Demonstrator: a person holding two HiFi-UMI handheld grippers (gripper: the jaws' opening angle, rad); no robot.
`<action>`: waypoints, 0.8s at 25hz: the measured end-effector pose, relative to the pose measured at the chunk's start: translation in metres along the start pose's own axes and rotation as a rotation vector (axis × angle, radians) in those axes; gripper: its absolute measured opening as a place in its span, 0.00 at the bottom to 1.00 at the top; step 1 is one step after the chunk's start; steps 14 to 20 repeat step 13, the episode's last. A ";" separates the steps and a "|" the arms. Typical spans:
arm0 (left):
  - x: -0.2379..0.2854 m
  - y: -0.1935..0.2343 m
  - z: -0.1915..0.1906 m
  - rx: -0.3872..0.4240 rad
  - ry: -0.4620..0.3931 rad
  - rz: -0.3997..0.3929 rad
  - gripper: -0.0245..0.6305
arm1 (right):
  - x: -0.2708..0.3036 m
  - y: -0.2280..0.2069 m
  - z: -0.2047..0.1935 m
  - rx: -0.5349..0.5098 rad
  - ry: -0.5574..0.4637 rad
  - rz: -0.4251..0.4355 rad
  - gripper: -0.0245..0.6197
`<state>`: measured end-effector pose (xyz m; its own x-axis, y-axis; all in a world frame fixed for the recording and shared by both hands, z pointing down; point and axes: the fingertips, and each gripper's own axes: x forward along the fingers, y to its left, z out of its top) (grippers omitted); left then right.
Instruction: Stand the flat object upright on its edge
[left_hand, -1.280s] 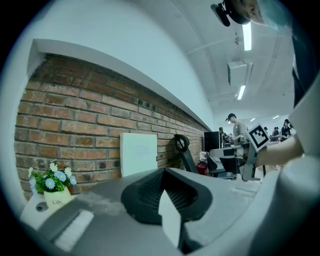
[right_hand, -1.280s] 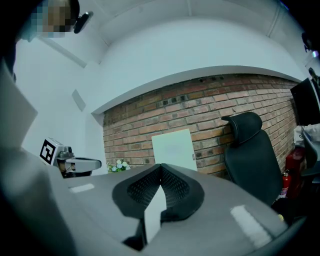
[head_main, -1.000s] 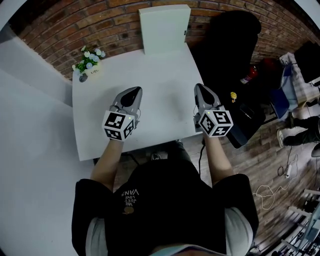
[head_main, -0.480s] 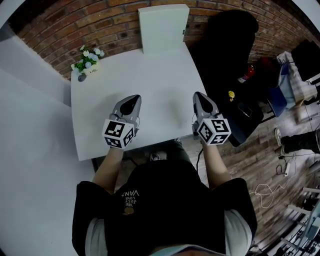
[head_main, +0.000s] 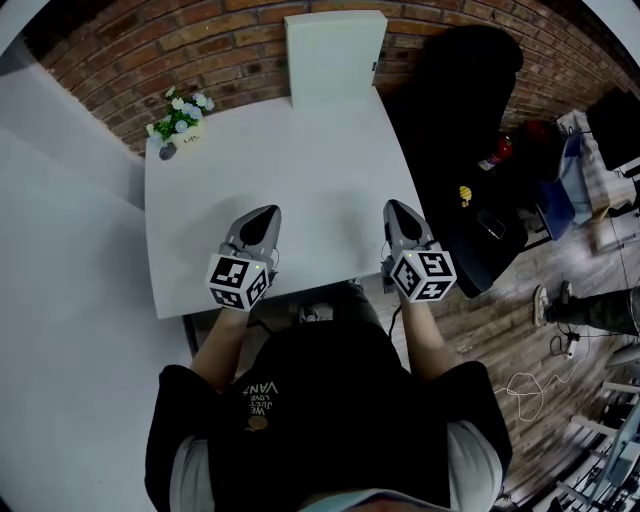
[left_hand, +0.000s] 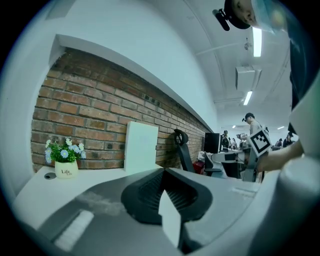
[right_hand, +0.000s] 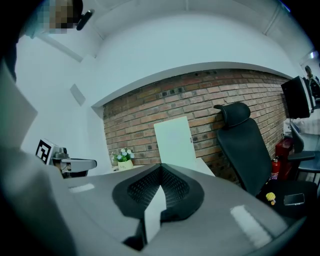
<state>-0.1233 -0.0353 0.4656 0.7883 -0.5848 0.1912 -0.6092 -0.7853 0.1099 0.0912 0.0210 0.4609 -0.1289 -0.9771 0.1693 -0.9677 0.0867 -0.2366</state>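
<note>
Head view: the flat white panel (head_main: 333, 55) stands on its edge at the table's (head_main: 300, 150) far side, propped against the brick wall (head_main: 230, 60) — likely for support. Left gripper view: the left gripper (left_hand: 164, 171) is pinched together, empty, well short of that wall. Right gripper view: the right gripper (right_hand: 161, 167) likewise — nothing seemingly left to hold.

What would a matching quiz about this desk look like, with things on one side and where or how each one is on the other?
Things:
1. white board
2. flower pot
3. office chair
4. left claw

Places or states:
A. at the far left corner of the table
B. standing upright at the table's far edge
C. shut and empty, over the near part of the table
D. off the table, to its right

Pairs: 1-B, 2-A, 3-D, 4-C
</note>
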 end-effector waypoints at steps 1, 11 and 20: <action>0.000 0.000 -0.002 -0.003 0.003 0.000 0.04 | 0.000 0.000 -0.002 0.001 0.003 -0.001 0.03; 0.001 0.000 -0.007 -0.025 0.008 -0.008 0.04 | -0.001 -0.002 -0.005 0.001 0.012 -0.010 0.03; 0.002 -0.001 -0.006 -0.029 0.009 -0.013 0.04 | -0.002 -0.003 -0.004 0.001 0.015 -0.014 0.03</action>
